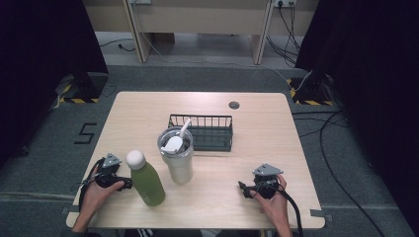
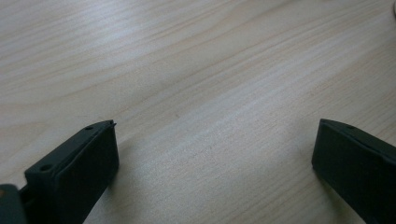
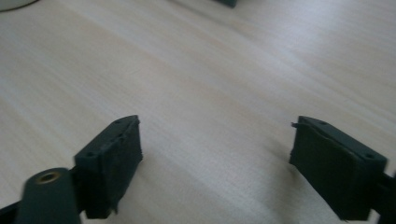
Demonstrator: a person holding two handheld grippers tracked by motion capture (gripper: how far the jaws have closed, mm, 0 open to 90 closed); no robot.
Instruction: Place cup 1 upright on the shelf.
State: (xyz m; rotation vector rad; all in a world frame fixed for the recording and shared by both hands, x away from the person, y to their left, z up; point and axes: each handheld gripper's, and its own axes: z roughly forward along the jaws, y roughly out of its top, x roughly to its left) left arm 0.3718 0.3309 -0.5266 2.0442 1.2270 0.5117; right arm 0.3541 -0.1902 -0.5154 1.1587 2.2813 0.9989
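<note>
Grippers: two; left gripper (image 1: 123, 185) and right gripper (image 1: 243, 189) rested low on the table (image 1: 257, 143), each with jaws spread wide, nothing between.
Bottles: one green bottle (image 1: 146, 180), white-capped, just beside the left gripper.
Cups: one steel cup (image 1: 177, 157) with straw, beside the bottle.
Baskets: one black wire basket (image 1: 203, 132), behind the cup.

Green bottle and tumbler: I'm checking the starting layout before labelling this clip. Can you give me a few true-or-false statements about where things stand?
1. The green bottle stands upright on the table. True.
2. The tumbler sits inside the wire basket. False: it stands in front of the basket.
3. The left gripper is open with nothing between its jaws. True.
4. The right gripper grips the bottle. False: it is open over bare table.
</note>
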